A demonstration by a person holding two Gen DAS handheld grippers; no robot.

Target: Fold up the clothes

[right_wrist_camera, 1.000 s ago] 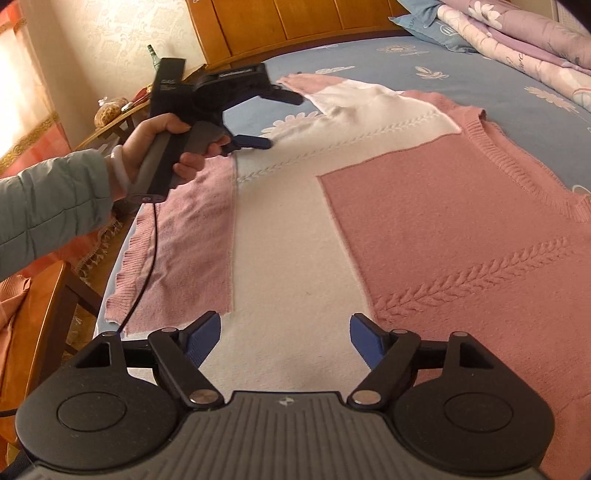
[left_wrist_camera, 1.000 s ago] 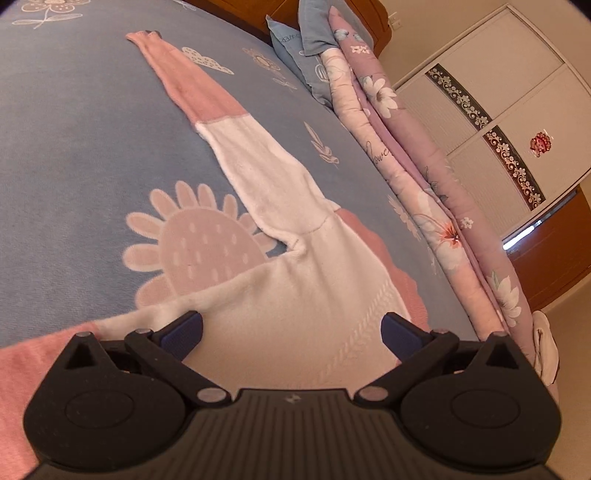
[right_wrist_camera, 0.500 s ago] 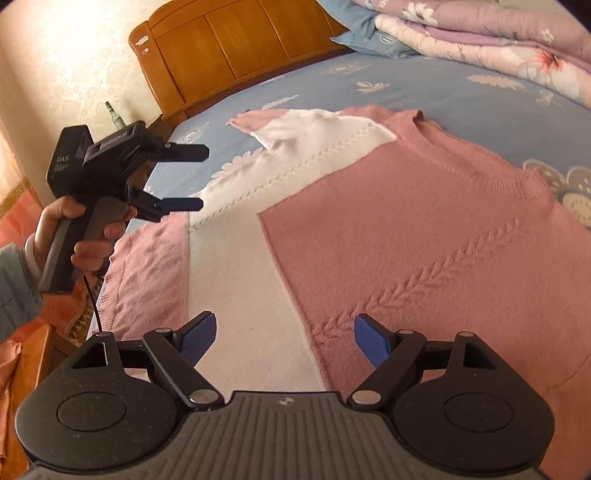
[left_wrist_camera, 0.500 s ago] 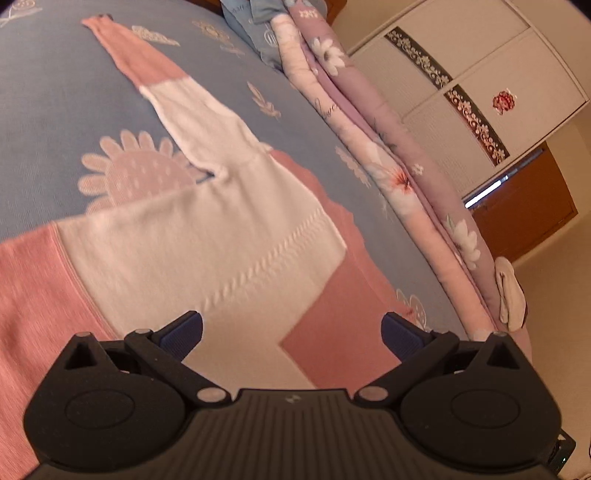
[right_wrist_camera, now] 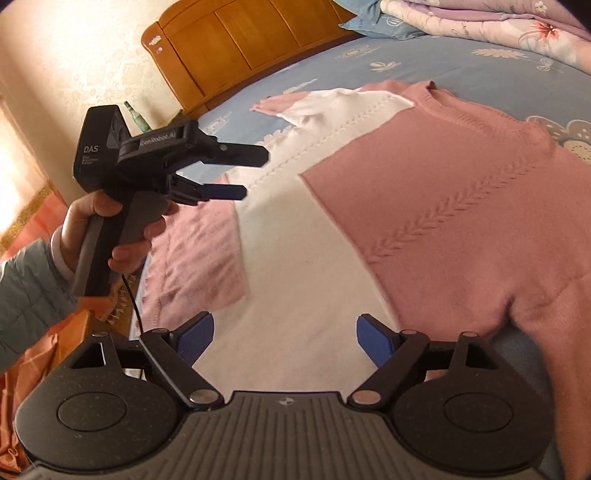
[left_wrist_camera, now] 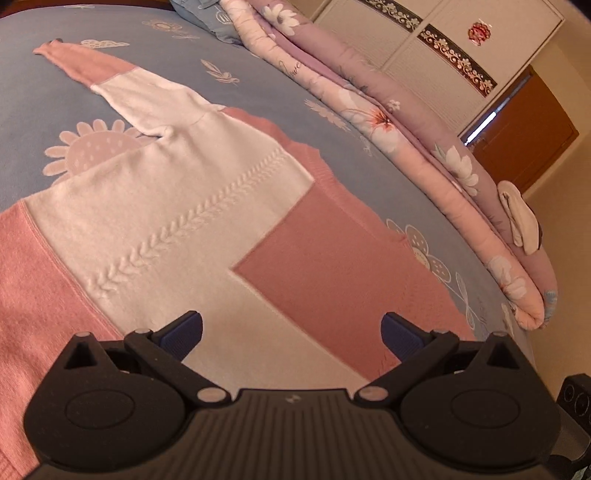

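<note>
A pink and white knitted sweater [left_wrist_camera: 207, 229] lies spread flat on the blue bed, one sleeve [left_wrist_camera: 122, 85] stretched toward the far side. My left gripper [left_wrist_camera: 291, 332] hovers open above the sweater's body, nothing between its fingers. In the right wrist view the same sweater [right_wrist_camera: 443, 199] fills the bed, and my right gripper [right_wrist_camera: 284, 338] stands open over its white lower part. The left gripper [right_wrist_camera: 240, 173] shows there too, held in a hand [right_wrist_camera: 99, 221] above the sweater's left edge, its two fingers apart.
A rolled floral quilt [left_wrist_camera: 399, 122] runs along the bed's far side, with blue pillows [right_wrist_camera: 391, 22] near the wooden headboard [right_wrist_camera: 251, 40]. A white wardrobe [left_wrist_camera: 450, 40] stands beyond. A bottle [right_wrist_camera: 135, 116] sits on a bedside stand at the left.
Both grippers have swung rightward across the sweater, staying open. The left one rose off the left edge; the right view now shows the neckline and right armpit.
</note>
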